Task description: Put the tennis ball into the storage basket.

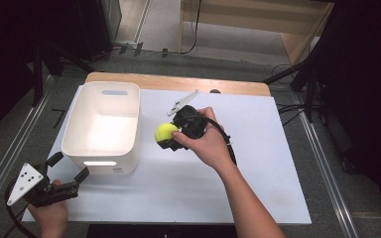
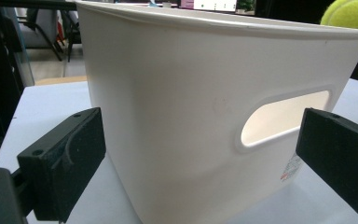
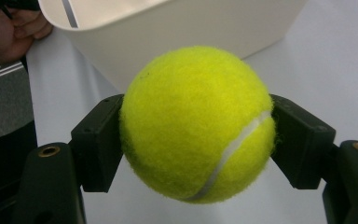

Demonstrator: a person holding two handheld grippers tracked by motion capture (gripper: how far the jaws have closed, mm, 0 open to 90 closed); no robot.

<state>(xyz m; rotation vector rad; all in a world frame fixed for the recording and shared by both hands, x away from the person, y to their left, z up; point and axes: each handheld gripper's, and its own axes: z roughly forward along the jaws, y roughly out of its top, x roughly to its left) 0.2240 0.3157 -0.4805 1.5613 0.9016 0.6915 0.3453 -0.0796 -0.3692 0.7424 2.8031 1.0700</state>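
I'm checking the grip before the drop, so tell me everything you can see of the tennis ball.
The tennis ball is bright yellow-green and fuzzy, felt by the look of it, with one curved white seam across its lower right. It looks round and undented. The right claw clamps it from both sides, a black pad pressed on each flank. It is held off the white table, just right of the white bin, and apart from the bin.

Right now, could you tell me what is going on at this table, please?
A person works two hand-held grippers. The right gripper is shut on a tennis ball, held just beside the white bin. The left gripper waits open at the bin's near end, its jaws either side of a corner without touching.
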